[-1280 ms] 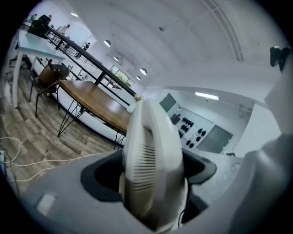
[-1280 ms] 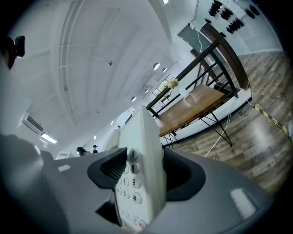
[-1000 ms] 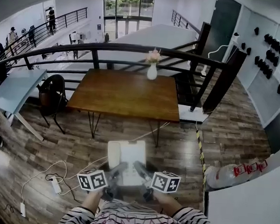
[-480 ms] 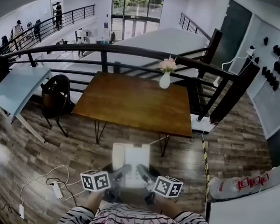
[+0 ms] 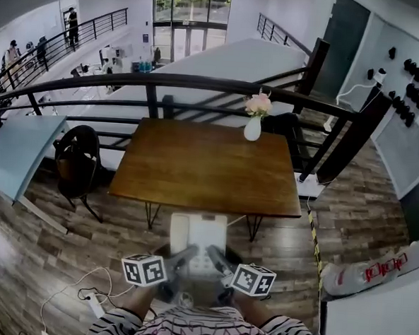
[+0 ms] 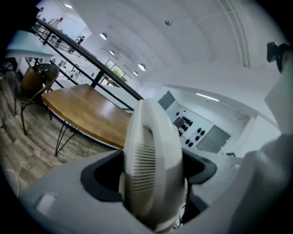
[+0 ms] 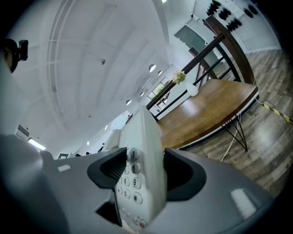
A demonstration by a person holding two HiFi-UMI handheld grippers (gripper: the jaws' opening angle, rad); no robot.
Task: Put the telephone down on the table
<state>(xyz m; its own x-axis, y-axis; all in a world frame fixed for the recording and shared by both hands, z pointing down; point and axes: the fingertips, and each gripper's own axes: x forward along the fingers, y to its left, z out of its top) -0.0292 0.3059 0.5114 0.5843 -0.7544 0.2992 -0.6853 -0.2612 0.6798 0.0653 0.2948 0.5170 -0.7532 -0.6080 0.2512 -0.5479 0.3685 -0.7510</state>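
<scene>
The left gripper [image 5: 180,259] and the right gripper [image 5: 218,260] are side by side. Both are clamped on the telephone [image 5: 198,235]. The left one bites the side with the handset. The right one bites the side with the number buttons. The telephone sticks out in front of the jaws, and only its near end is held.

The telephone hangs over the floor [image 5: 283,235], not over the table [image 5: 210,163]. The table is ahead of the grippers and not yet under them. If one gripper lets go too soon, the telephone will likely tip or drop onto the hard floor. If the two grippers pull apart or twist, it may slip out, because its sides look smooth.

The near edge of the table comes first. If the grippers go in too low, the telephone could bump that edge.

Far ahead, at the back edge of the table and a bit to the right of the grippers, stands a vase [image 5: 252,128] with flowers. If the telephone is pushed too far, it could knock the vase over.

Counting from near to far: two grippers, one telephone, one brown table, one chair [image 5: 75,163] off to the left of the left gripper, one vase, and one dark railing [image 5: 200,81] behind the table.
</scene>
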